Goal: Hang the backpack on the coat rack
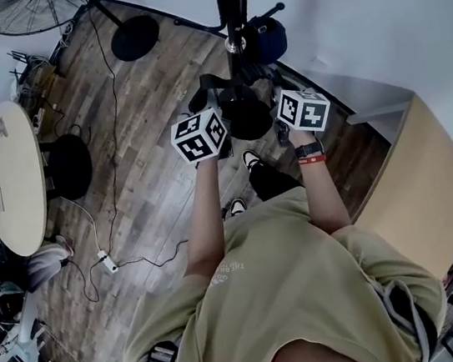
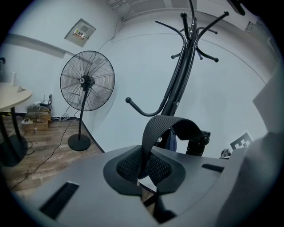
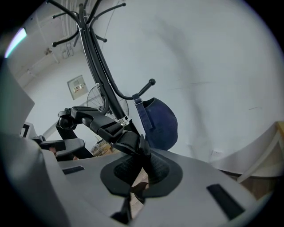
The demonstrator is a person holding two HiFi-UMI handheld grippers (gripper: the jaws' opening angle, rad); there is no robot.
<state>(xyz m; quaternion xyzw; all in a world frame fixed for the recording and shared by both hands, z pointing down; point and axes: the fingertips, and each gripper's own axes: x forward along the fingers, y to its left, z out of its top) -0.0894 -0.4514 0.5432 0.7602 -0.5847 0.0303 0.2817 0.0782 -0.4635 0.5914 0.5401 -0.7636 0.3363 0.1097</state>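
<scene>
Starting at the left, one round bench (image 1: 11, 178) and one pedestal fan (image 2: 87, 80) stand well clear of the work and play no part in it. My left tongs (image 2: 144, 168) are pressed together on a webbed strap (image 2: 164, 126), which arches up out of the grip and over toward the other tool. I judge that hold is meant to keep the loop open and raised so a hook can pass through it. The one backpack (image 1: 246, 114), black, hangs off the floor between the two tools, just in front of the pole of the single coat rack (image 2: 179, 84). It is not yet on any hook. My right tongs (image 3: 140, 170) are likewise clamped shut, pinching the strap hardware (image 3: 111, 128) on the other side. Two grips share the load and keep the bag from swinging or twisting as it is offered up. Of the lower curved hooks I count two. One (image 2: 133, 104) is bare and looks the likelier target. The other carries one blue bag (image 3: 159, 122) and is best avoided. Several upper prongs crown the pole, and I cannot count them reliably. Tools: two, both engaged.
</scene>
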